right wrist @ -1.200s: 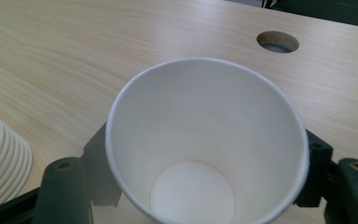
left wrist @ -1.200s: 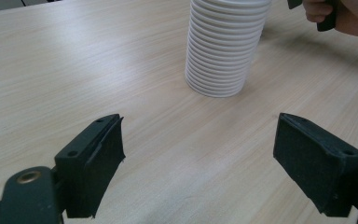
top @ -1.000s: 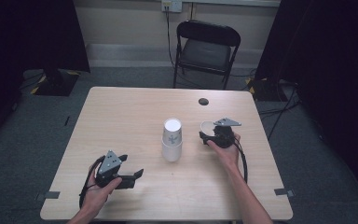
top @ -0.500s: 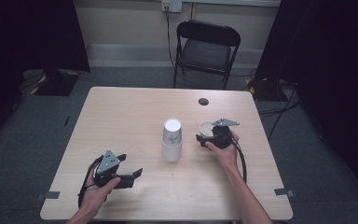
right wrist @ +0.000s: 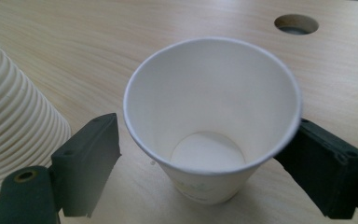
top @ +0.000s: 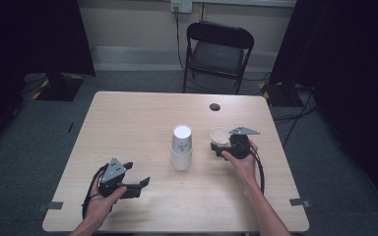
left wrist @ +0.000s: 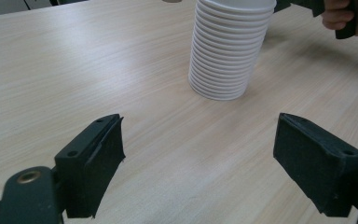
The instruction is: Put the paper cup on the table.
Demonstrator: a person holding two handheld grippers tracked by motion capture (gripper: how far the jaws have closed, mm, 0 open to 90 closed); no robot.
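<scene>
With the single paper cup (right wrist: 212, 121) standing upright on the desk (top: 128, 128) just right of the cup stack (top: 181, 146), the right gripper (right wrist: 205, 163) has just spread its fingers; the cup sits between them, released. Left gripper (left wrist: 200, 163) idles near the front edge, fingers apart and empty. One cup looks separated and placed; the stack remains to be worked through.

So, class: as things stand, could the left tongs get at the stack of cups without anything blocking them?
Probably yes. The left tongs stand open and point towards the stack of cups, with bare table between them. The single cup and the right tongs sit on the stack's far side.
</scene>
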